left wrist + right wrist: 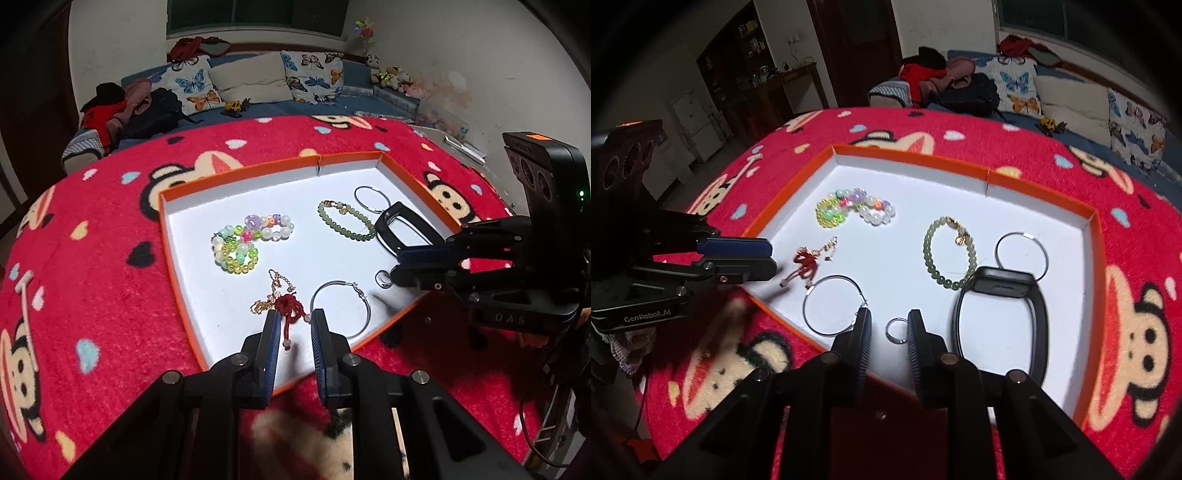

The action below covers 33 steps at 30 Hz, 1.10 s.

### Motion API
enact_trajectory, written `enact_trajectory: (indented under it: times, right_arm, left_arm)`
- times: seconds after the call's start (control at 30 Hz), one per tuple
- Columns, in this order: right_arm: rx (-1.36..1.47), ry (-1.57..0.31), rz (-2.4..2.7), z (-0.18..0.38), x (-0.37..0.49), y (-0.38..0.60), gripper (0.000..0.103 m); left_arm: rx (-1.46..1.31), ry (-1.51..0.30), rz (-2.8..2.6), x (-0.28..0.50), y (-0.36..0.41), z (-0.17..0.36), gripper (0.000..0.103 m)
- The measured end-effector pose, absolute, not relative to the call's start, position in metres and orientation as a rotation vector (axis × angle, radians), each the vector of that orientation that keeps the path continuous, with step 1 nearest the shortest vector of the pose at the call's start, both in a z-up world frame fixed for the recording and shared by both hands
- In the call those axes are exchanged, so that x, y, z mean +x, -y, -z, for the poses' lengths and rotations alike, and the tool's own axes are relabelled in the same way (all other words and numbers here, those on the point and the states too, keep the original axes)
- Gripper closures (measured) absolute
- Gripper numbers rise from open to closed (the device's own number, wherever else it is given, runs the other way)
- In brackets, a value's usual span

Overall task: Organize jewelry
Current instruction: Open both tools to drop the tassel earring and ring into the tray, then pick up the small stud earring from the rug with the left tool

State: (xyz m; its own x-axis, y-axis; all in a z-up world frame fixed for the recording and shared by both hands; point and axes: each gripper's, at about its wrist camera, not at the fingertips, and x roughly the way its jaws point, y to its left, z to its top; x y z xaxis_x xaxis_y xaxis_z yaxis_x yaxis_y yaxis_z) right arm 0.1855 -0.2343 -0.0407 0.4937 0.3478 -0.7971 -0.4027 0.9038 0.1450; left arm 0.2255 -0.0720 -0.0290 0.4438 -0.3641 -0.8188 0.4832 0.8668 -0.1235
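Note:
A white tray with an orange rim (236, 173) (908, 157) lies on the red blanket and holds the jewelry. My left gripper (295, 319) (772, 258) hovers at the tray's near edge, jaws narrowly open, and the cord of a red knot bracelet with a gold chain (290, 304) (807, 260) runs between the fingers without being pinched. My right gripper (889, 315) (396, 266) is also narrowly open, with a small silver ring (887, 329) (376, 278) lying flat between its tips. A large silver hoop (364, 295) (809, 295) lies between the two grippers.
Also in the tray are colourful bead bracelets (243, 240) (849, 208), a green bead bracelet (351, 232) (928, 254), a second hoop (371, 188) (1021, 233) and a black watch band (388, 221) (997, 282). A red cartoon-monkey blanket (92, 240) covers the table; a sofa with cushions (251, 77) stands behind.

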Motion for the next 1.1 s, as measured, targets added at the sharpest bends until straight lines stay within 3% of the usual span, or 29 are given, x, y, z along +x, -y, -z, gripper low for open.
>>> enact_trajectory:
  times: [0.33,0.6,1.1]
  right_arm:
    - [-0.088,-0.917,-0.418,0.028,0.145,0.241,0.080]
    - [-0.096,-0.986,-0.401,0.061,0.131,0.239,0.080]
    - [-0.134,-0.970,-0.383,0.070,0.135,0.232,0.080]
  left_arm:
    - [0.124,-0.949,0.504,0.170,0.051,0.009,0.084]
    - [0.101,-0.982,0.491,0.131,0.041,0.026,0.084]
    - [0.102,-1.017,0.499,0.112,0.037,0.051,0.084]
